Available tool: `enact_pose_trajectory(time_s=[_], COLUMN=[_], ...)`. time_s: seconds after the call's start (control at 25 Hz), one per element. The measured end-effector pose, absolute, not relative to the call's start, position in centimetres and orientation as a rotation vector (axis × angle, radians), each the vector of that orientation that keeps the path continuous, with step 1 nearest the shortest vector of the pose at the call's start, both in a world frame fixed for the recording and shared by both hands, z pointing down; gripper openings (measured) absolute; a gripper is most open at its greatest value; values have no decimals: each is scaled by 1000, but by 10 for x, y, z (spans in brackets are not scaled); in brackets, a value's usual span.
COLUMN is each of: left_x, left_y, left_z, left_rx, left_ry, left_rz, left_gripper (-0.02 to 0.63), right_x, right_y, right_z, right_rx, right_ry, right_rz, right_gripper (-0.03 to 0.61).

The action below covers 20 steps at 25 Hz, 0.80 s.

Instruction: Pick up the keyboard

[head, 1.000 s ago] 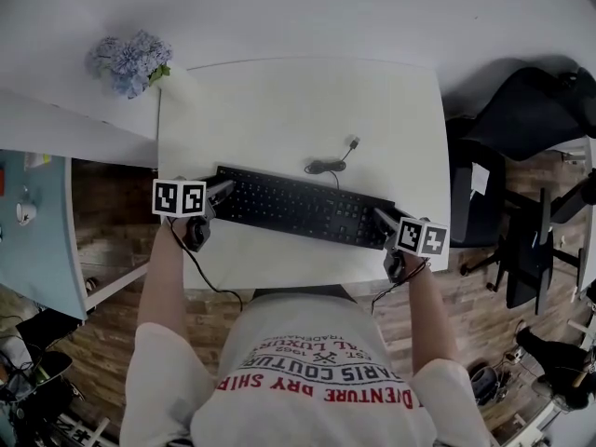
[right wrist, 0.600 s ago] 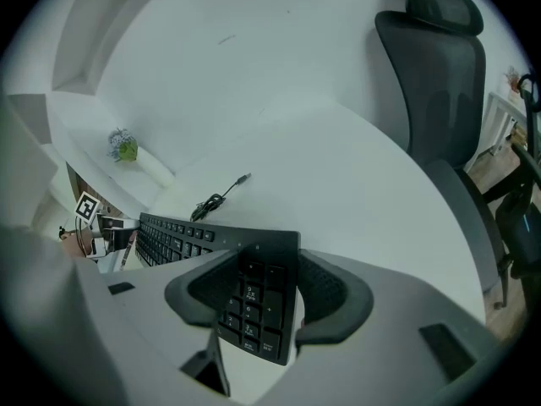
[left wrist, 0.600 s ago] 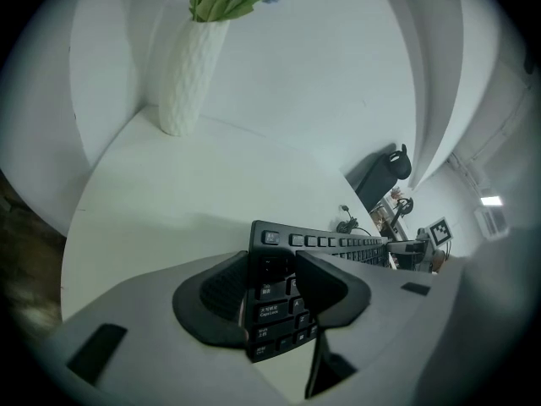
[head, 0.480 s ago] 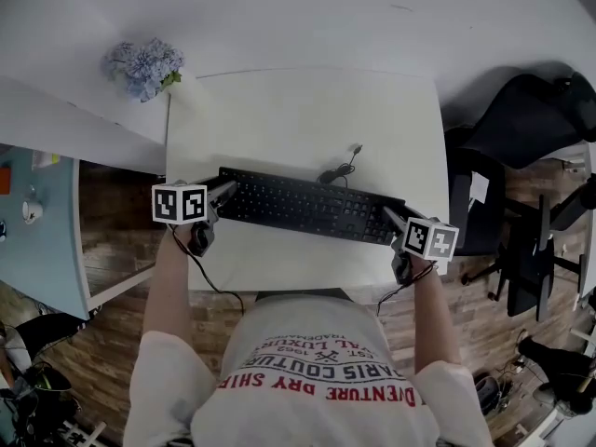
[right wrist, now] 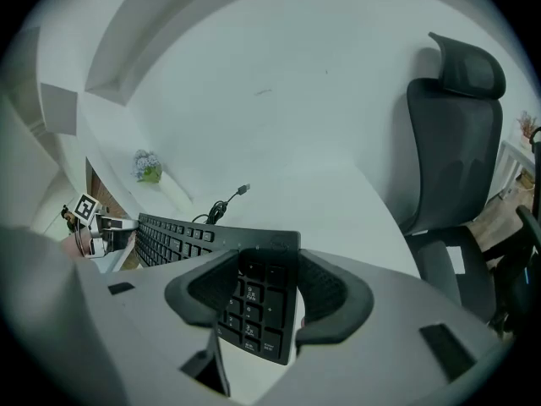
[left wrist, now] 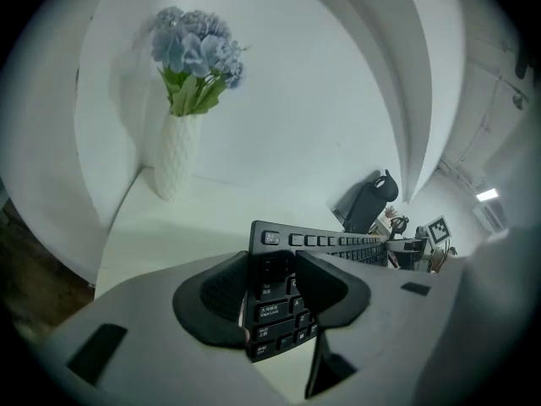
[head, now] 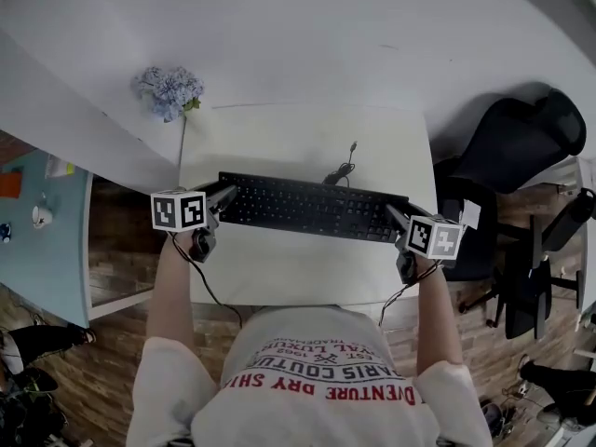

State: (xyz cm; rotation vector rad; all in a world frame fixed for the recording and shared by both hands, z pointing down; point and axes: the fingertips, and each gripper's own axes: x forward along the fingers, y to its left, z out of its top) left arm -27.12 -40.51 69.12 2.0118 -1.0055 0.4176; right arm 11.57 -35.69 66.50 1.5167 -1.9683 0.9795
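A black keyboard (head: 307,208) stretches across the white table (head: 298,138), its cable (head: 340,168) curled behind it. My left gripper (head: 226,195) is at its left end. In the left gripper view the jaws (left wrist: 272,265) have just been closing, and the pads press on that end of the keyboard (left wrist: 338,242). My right gripper (head: 392,218) is at the number-pad end. In the right gripper view its jaws (right wrist: 266,269) are closed on the keyboard (right wrist: 177,235). I cannot tell whether the keyboard is off the tabletop.
A white vase of blue flowers (head: 168,91) stands at the table's far left corner, also seen as the vase (left wrist: 177,163). A black office chair (head: 507,142) stands to the right, near the table's edge. A light blue table (head: 47,240) is at the left.
The head view has swung. Both grippers remain at the keyboard's ends, and the keyboard lies slightly less slanted across the table than a second ago.
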Motion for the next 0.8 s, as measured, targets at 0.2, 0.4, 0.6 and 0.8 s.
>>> enact_pose_trajectory(time_s=[0.2, 0.4, 0.6, 0.8], left_x=[-279, -288, -297, -303], left_y=[-413, -419, -419, -419], left_z=[644, 604, 564, 527], left_rx=[2082, 2149, 2206, 2246], left_ry=[-1060, -1128, -1174, -1220], left_rz=[358, 316, 248, 199], left_gripper=[190, 190, 190, 190], right_x=[108, 102, 92, 87], right_y=[-373, -385, -392, -401], right_z=[621, 583, 547, 511], right_rx=[1534, 1555, 1547, 1542], right_ry=[-2048, -2117, -2202, -2258], right_rz=[887, 804, 715, 635], right_gripper=[235, 235, 235, 235])
